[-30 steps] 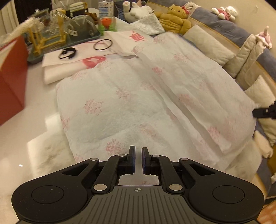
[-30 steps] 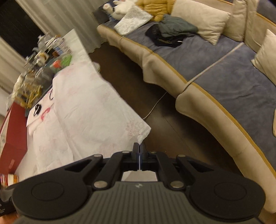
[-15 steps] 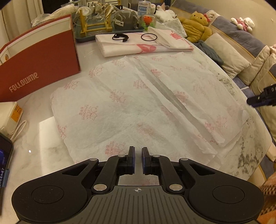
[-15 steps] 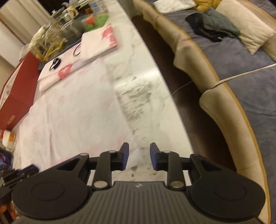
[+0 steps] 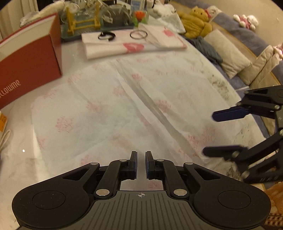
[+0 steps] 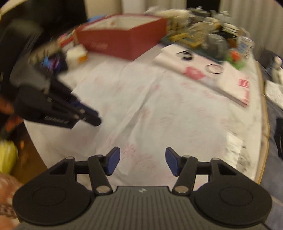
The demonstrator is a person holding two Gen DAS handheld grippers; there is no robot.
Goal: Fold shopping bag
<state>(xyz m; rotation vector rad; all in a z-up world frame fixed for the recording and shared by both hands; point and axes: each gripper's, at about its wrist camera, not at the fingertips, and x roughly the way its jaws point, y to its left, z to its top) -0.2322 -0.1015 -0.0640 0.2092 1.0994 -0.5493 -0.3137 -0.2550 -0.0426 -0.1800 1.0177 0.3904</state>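
While right-wrist view blurs, shopping bag [image 5: 123, 106] flat, right gripper [image 6: 142, 161] opening, empty.

A white marble table [image 5: 16, 159] fills the room's middle under warm, yellowish indoor light. Just beyond the table's far right edge curves a grey-blue sofa [image 5: 247, 37] with tan trim, holding beige cushions [image 5: 228, 53], a yellow plush toy [image 5: 196, 23] and a pink-and-white plush toy [image 5: 245, 19]. Pale curtains [image 6: 247, 12] hang behind the table's far end.
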